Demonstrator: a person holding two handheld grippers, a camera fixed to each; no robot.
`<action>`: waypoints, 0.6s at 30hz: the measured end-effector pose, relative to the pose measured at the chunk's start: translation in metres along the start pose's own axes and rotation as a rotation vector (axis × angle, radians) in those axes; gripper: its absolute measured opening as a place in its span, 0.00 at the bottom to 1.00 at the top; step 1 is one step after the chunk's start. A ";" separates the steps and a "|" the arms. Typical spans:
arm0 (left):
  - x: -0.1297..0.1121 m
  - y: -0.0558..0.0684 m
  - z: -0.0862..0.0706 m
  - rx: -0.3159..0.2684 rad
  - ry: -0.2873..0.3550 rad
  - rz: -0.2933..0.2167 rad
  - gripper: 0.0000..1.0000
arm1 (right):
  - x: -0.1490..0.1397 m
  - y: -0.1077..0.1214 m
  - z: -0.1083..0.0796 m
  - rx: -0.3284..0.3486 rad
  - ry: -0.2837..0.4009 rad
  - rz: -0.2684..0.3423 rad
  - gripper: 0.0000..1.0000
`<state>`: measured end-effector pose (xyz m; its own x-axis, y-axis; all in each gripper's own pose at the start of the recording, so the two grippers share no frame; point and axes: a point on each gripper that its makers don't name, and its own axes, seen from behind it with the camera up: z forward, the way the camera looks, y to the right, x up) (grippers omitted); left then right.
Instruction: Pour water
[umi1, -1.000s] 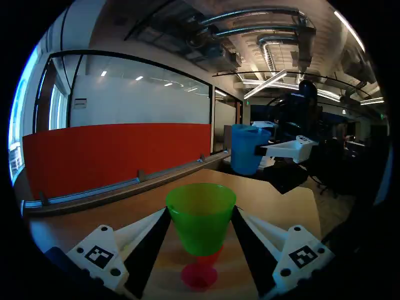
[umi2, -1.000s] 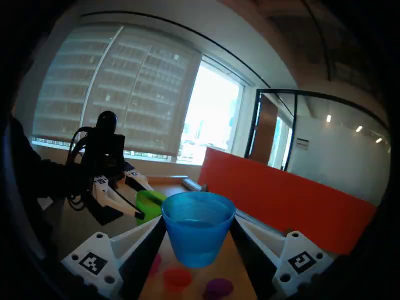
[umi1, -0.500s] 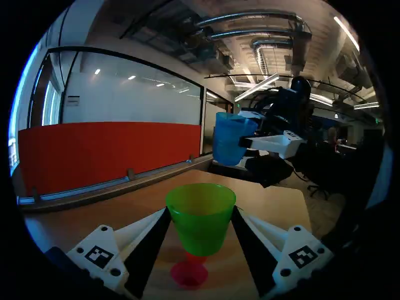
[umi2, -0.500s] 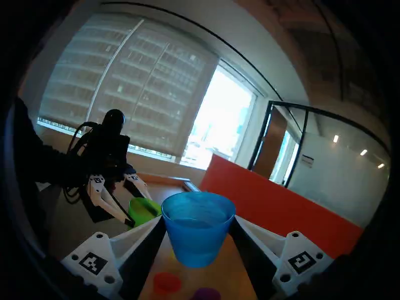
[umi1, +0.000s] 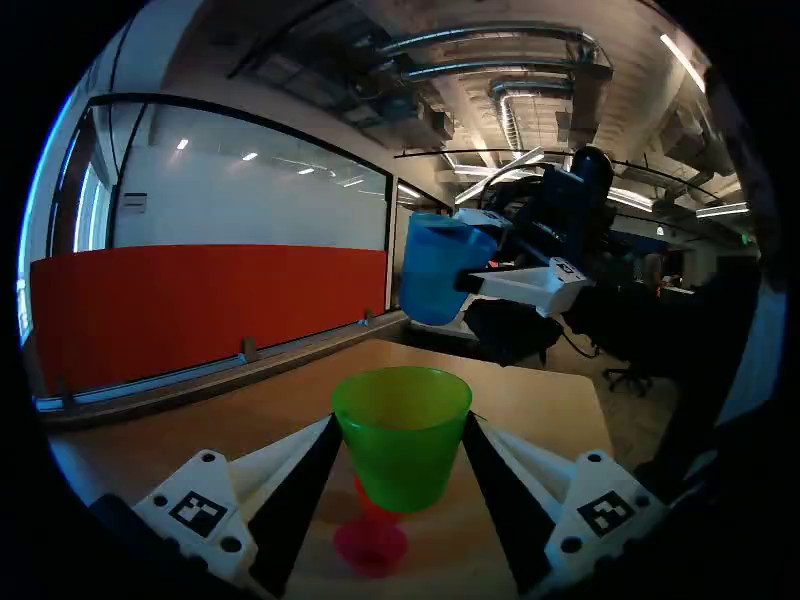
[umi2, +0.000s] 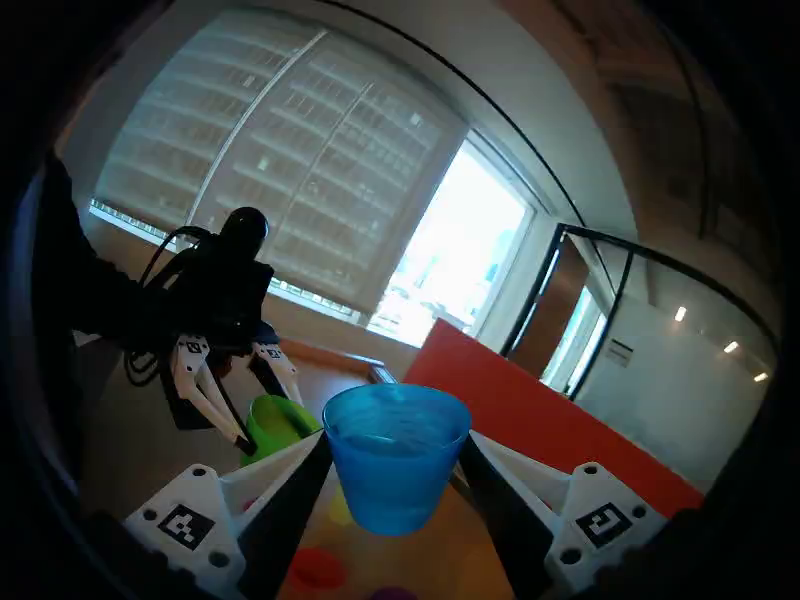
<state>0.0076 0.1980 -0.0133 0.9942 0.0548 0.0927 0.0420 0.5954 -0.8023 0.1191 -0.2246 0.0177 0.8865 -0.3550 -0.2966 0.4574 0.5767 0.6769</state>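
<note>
We hold the blue cup (umi2: 397, 470) in the right gripper (umi2: 397, 440), whose jaws press on two opposite sides of the wall a little under the rim. The water (umi2: 392, 442) inside appears to stand rather high. The left gripper (umi1: 400, 420) has its jaws clenched in the same way on the green cup (umi1: 402, 440), which looks empty and hangs above the bench (umi1: 540, 400), over a small pink cup (umi1: 370, 545). In the left gripper view the blue cup is in the air at about 1 o'clock from the green one, higher and well apart. In the right gripper view the green cup is at about 9 o'clock, lower. We judge both cups to be thin plastic: light, smooth and easy to squeeze out of shape. The filled one is the heavier. Its wall widens upward, so a hold under the rim helps against sliding down, with moderate pressure. For pouring we think a slow tilt is needed, since the water is near the edge.
</note>
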 end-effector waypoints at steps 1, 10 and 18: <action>0.000 0.001 0.000 -0.003 0.000 0.001 0.85 | 0.001 0.000 0.001 0.002 0.000 -0.007 0.89; -0.002 0.006 -0.004 -0.018 -0.006 0.016 0.85 | 0.006 -0.001 0.011 0.012 0.008 -0.064 0.89; 0.000 0.010 -0.005 -0.029 0.002 0.020 0.85 | 0.013 -0.002 0.016 0.013 0.017 -0.123 0.89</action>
<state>0.0086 0.1994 -0.0243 0.9950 0.0650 0.0758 0.0252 0.5708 -0.8207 0.1288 -0.2422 0.0236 0.8246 -0.4105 -0.3893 0.5624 0.5199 0.6430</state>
